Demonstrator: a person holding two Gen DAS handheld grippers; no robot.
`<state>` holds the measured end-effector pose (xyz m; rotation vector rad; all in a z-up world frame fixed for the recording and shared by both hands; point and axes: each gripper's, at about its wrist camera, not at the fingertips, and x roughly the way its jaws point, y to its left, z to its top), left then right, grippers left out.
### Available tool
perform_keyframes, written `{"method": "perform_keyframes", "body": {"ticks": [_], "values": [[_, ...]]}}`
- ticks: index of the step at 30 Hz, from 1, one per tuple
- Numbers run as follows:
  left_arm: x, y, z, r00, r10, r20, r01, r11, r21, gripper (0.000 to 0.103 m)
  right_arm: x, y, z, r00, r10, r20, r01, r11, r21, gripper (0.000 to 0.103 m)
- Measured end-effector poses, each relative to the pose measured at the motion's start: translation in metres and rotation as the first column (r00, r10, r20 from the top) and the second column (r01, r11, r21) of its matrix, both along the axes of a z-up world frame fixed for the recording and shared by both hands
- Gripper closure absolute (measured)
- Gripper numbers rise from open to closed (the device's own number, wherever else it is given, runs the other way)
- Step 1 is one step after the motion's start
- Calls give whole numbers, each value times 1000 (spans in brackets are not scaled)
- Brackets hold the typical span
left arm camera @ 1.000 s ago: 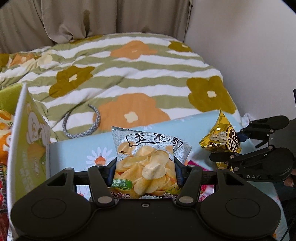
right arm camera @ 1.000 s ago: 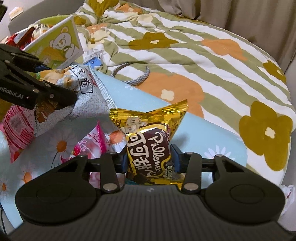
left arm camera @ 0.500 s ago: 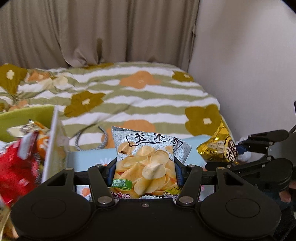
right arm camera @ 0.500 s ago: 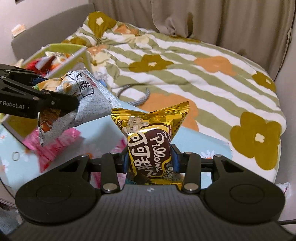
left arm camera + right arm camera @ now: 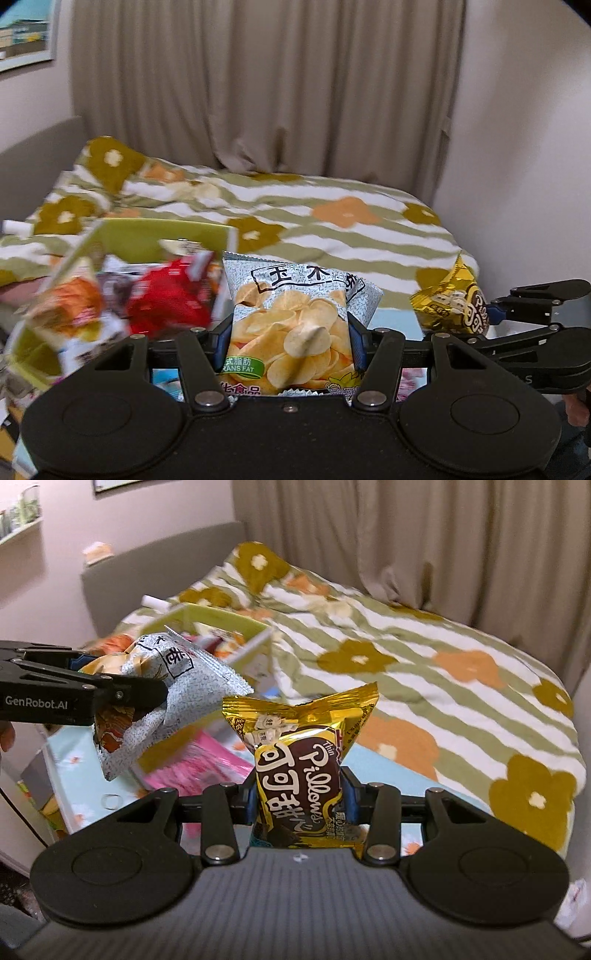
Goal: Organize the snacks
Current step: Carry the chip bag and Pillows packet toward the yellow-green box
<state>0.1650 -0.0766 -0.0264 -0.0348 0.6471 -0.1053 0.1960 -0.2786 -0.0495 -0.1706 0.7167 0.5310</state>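
My left gripper [image 5: 290, 341] is shut on a grey bag of potato chips [image 5: 291, 325] and holds it up in the air; the bag also shows in the right wrist view [image 5: 173, 701], left of centre. My right gripper [image 5: 300, 799] is shut on a gold and brown Pillows snack bag [image 5: 301, 771], also lifted; it shows at the right edge of the left wrist view [image 5: 452, 304]. A green box [image 5: 155, 240] with several snack bags, one of them red [image 5: 170, 299], lies to the left, just beyond the chips bag; in the right wrist view the box [image 5: 225, 622] sits behind the chips.
A light blue daisy-print cloth [image 5: 376, 760] covers the near surface, with a pink snack bag [image 5: 207, 764] on it. Behind is a bed with a striped flower blanket [image 5: 424, 657], beige curtains [image 5: 266, 85] and a white wall [image 5: 524, 147] on the right.
Both grippers have risen with their bags and tilted up, so the curtains now fill the top. The left gripper has swung left; the green box now sits close beside the chips.
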Motion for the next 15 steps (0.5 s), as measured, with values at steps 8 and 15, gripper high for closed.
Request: {"method": "perform_keyframes", "body": {"ticks": [8,15], "values": [[-29,56,18,985,161,65,-162,987,7,41,-1,51,23,998,64,16,-65,997,47,46],[-31,113,30,965,236,115,-236,972,-8,41,10,107,42,998,59,17,-60,997,54,46]]}}
